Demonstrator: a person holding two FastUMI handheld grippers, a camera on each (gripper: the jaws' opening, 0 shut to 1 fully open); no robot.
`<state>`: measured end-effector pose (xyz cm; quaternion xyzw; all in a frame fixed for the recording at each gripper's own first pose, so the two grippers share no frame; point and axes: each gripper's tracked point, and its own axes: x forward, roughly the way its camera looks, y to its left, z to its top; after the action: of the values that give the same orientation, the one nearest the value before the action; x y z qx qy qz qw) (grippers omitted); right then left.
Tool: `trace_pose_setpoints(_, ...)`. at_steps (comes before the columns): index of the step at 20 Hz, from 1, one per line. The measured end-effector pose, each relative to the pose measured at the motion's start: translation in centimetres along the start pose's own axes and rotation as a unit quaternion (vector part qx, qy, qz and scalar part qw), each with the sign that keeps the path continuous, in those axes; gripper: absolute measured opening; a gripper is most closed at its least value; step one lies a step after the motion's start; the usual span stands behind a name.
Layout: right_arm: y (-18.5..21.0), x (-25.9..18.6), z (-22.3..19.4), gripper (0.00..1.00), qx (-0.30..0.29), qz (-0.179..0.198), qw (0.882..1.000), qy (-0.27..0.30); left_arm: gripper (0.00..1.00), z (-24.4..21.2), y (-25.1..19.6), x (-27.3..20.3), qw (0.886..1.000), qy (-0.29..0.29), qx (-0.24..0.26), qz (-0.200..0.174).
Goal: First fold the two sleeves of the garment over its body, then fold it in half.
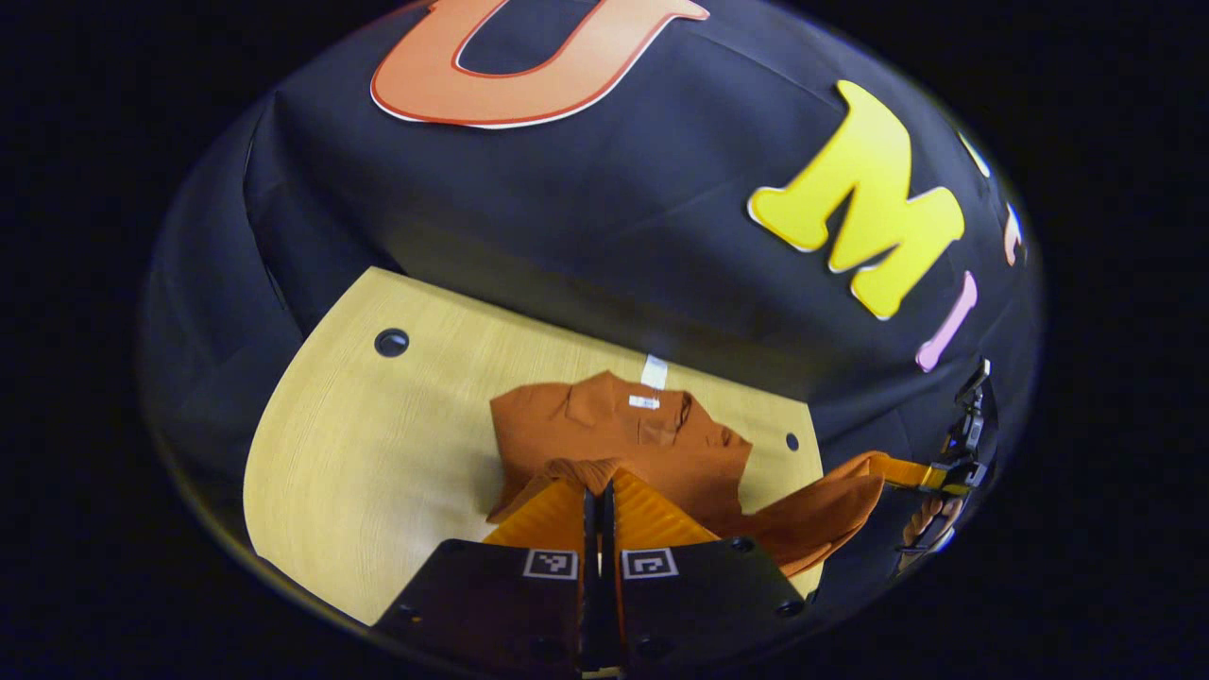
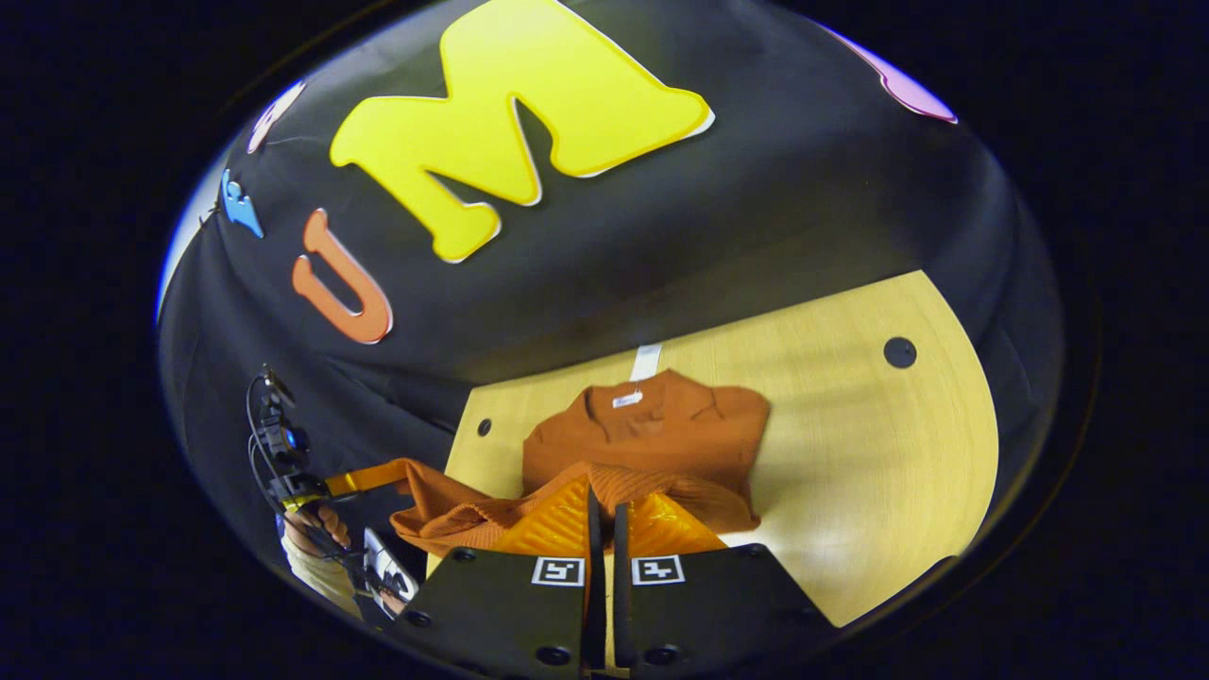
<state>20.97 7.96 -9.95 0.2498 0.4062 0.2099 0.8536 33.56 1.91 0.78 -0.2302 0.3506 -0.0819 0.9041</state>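
Garment at the table's near edge, both tongs at its hem.

The garment (image 1: 628, 434) lies on the table (image 1: 378, 453), collar toward the far edge by the wall. The left tongs (image 1: 599, 501) and right tongs (image 2: 604, 515) sit at the near hem, which hangs over the near edge.

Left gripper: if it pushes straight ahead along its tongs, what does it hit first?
Probably the rust-orange knit garment. The left gripper is shut on its hem, and the folded body lies directly ahead on the light wooden table. Beyond that, the black cloth wall; depth is unclear.
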Motion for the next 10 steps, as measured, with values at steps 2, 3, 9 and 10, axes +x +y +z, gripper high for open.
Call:
trace_pose_setpoints(2, -1.5, 4.3, 1.8, 0.04, 0.041, -0.019, 0.999, -0.009, 0.03, 0.6, 0.9, 4.1, 1.000, 0.004, -0.016, 0.013)
trace_pose_setpoints(3, -2.7, 6.6, 2.4, 0.04, 0.061, -0.031, 0.998, -0.014, 0.03, 0.6, 1.4, 5.9, 1.000, 0.006, -0.015, 0.020)
trace_pose_setpoints(9, -11.1, 18.7, 1.9, 0.04, 0.134, -0.106, 0.985, -0.014, 0.03, -1.5, 5.1, 18.0, 0.997, 0.023, -0.063, 0.049)
trace_pose_setpoints(10, -12.0, 19.8, 1.8, 0.04, 0.147, -0.110, 0.983, -0.015, 0.04, -2.0, 5.6, 18.8, 0.995, 0.028, -0.074, 0.054)
